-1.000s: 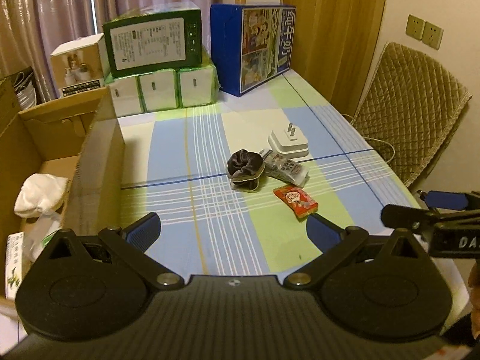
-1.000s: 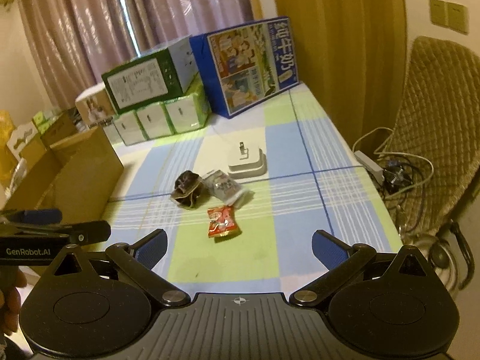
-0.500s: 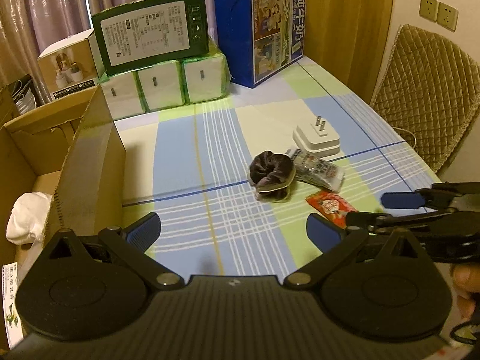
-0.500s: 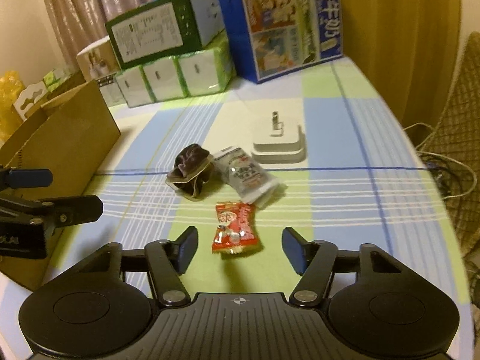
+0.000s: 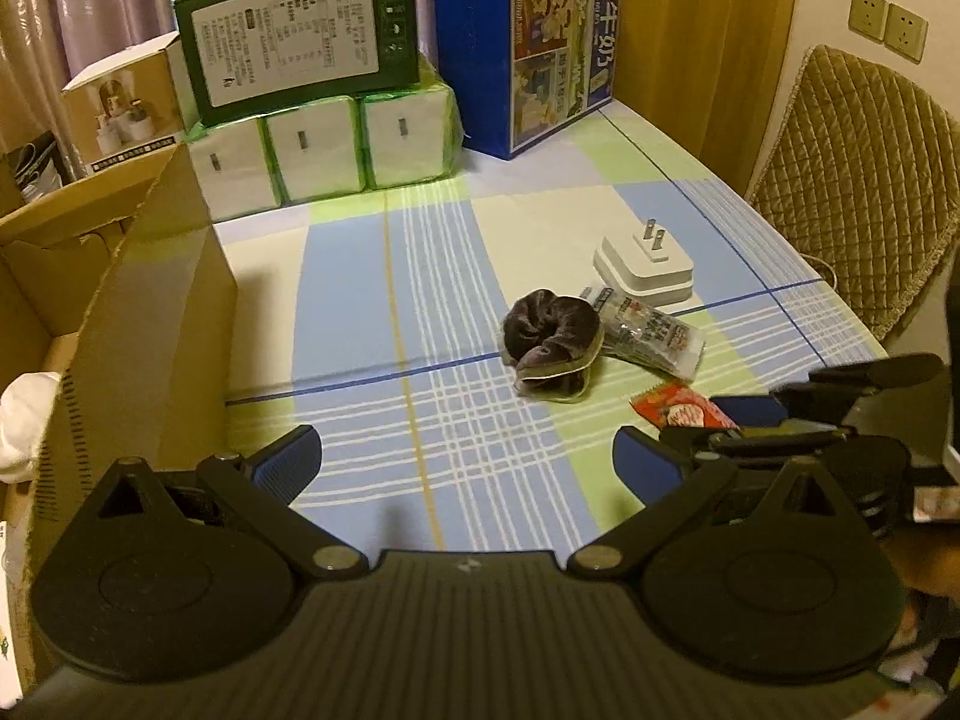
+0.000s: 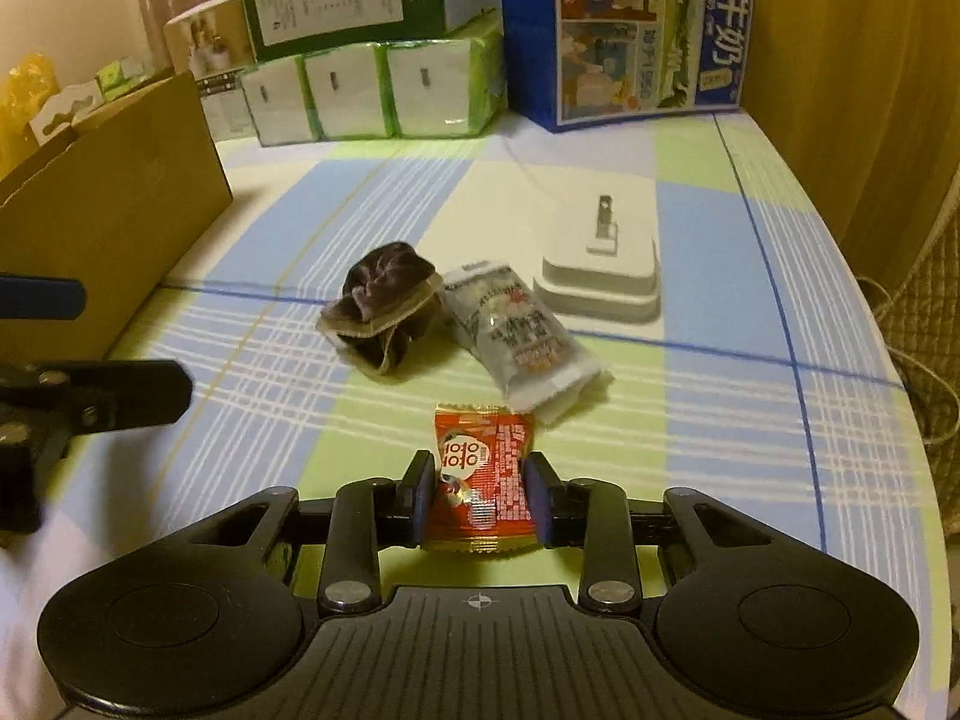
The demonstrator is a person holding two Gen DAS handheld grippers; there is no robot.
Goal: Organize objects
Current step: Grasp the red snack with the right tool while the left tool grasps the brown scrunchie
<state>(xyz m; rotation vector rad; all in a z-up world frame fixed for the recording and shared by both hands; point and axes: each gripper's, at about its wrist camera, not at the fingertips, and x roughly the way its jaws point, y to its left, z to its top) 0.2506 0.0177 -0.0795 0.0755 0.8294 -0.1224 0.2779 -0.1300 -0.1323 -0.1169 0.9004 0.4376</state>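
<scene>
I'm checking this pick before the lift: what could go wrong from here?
1. The right gripper has its fingers on the side edges of the thin red packet; it may buckle or slip out on lifting.
2. The silver packet lies just beyond, apparently touching the red one's far corner, so it could be dragged along.
3. The open left gripper sits between the packet and the cardboard box, so it might block a carry there.

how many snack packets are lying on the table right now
2. A red packet sits nearest, between the right gripper fingers. A silver packet lies just beyond it, beside the dark scrunchie. The cardboard box may hide more.
</scene>
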